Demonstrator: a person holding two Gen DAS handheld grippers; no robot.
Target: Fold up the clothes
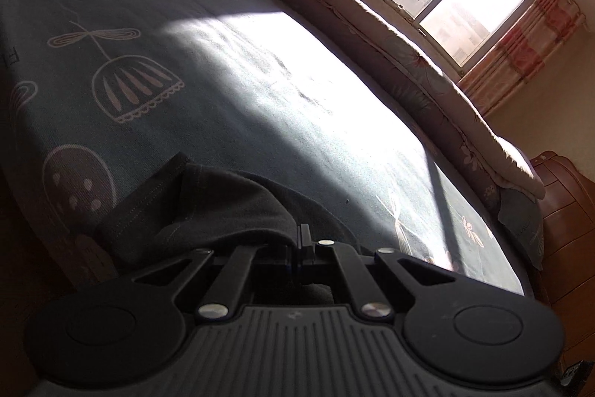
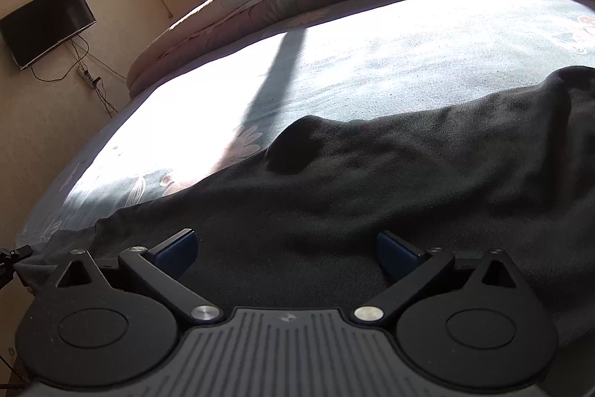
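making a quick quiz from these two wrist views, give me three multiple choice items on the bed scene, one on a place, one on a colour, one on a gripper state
1. Where does the dark garment lie?
A. on the bed sheet
B. on the floor
C. over the window sill

2. What colour are the right gripper pads?
A. red
B. blue
C. white

3. How do the left gripper jaws stand?
A. wide open
B. shut on the garment
C. shut on a pillow

Answers: 1 A, the cloth spreads over the patterned sheet; 2 B, both pads show blue; 3 B, the jaws meet with dark cloth bunched at them.
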